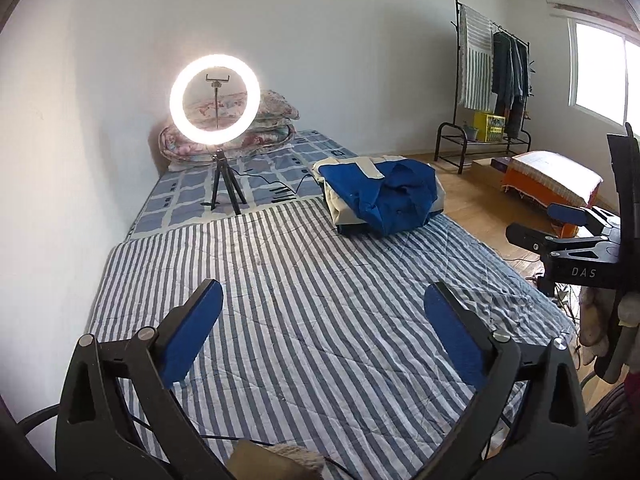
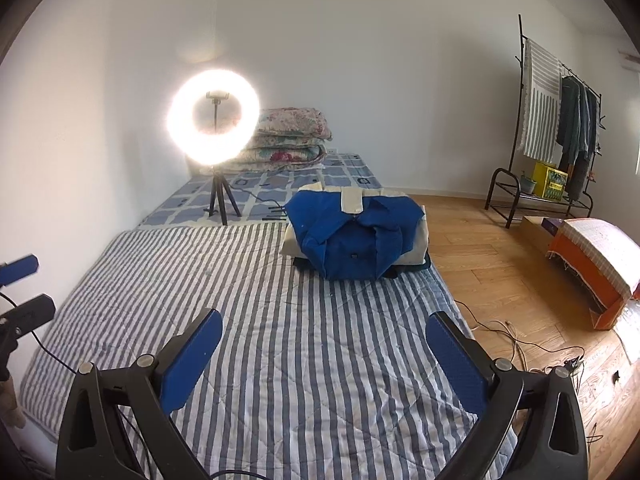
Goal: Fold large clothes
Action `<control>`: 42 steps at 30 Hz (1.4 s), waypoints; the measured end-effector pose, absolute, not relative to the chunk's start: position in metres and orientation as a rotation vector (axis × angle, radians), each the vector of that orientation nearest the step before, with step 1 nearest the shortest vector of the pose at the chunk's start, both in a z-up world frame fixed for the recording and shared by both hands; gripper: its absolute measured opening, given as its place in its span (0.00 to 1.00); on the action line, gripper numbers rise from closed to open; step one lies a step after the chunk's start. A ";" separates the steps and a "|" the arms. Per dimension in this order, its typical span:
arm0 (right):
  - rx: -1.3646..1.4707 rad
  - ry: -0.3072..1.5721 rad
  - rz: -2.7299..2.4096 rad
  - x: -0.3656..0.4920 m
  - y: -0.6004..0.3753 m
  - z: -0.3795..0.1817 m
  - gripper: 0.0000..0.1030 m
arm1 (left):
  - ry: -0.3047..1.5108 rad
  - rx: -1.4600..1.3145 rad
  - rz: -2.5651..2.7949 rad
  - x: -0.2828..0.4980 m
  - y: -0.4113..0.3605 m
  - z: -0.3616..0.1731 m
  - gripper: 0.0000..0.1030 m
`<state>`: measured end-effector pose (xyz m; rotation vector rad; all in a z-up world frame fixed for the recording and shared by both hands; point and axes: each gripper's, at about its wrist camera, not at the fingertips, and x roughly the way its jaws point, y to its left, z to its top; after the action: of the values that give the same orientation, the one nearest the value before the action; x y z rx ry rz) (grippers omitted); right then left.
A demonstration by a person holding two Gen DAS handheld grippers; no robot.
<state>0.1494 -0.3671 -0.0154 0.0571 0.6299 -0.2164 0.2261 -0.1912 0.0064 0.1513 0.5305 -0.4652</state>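
On striped quilt point(image 2: 280, 320): one folded clothes pile point(image 2: 356, 236) | two tongs empty, wide: left tongs point(image 1: 324, 304), right tongs point(image 2: 324, 328)

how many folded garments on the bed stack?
3 visible: blue collared shirt on top, cream garment beneath, dark garment at the bottom edge. More may be hidden inside.

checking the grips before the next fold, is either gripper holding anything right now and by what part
Nothing is held. The left gripper and right gripper both stand wide open over the blue-and-white striped quilt, apart from the folded blue-and-cream garment pile.
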 end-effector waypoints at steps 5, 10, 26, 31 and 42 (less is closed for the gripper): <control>0.088 0.630 -0.237 0.145 -0.371 -0.025 1.00 | 0.527 0.170 -0.425 0.222 -0.191 0.002 1.00; 0.094 0.631 -0.269 0.147 -0.376 -0.033 1.00 | 0.547 0.154 -0.417 0.222 -0.189 -0.003 1.00; 0.057 0.632 -0.280 0.153 -0.371 -0.038 1.00 | 0.548 0.164 -0.414 0.219 -0.186 -0.004 1.00; 0.064 0.627 -0.281 0.153 -0.373 -0.038 1.00 | 0.544 0.165 -0.416 0.220 -0.186 -0.004 1.00; 0.073 0.633 -0.280 0.153 -0.374 -0.039 1.00 | 0.544 0.168 -0.418 0.218 -0.188 -0.001 1.00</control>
<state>0.1534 -0.3740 -0.0386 0.0731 0.6326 -0.2797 0.2177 -0.1875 -0.0008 0.1677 0.5440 -0.4181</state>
